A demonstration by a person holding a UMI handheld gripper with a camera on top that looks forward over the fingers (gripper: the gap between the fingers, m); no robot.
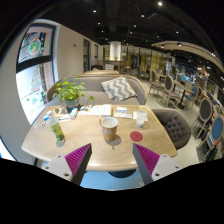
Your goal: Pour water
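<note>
my hand-held gripper (113, 158) wide open, holding nothing, pink pads (78, 160) apart | paper cup (108, 127) upright on wooden desk (90, 145), ahead of fingers, between them | green bottle (57, 130) nr desk's left side | red coaster (136, 135) just right of cup | potted plant (69, 92) at back left

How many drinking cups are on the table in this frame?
1. A paper cup stands on the wooden table, just ahead of the open gripper and beside a red coaster. More could be hidden among the clutter by the potted plant.
</note>
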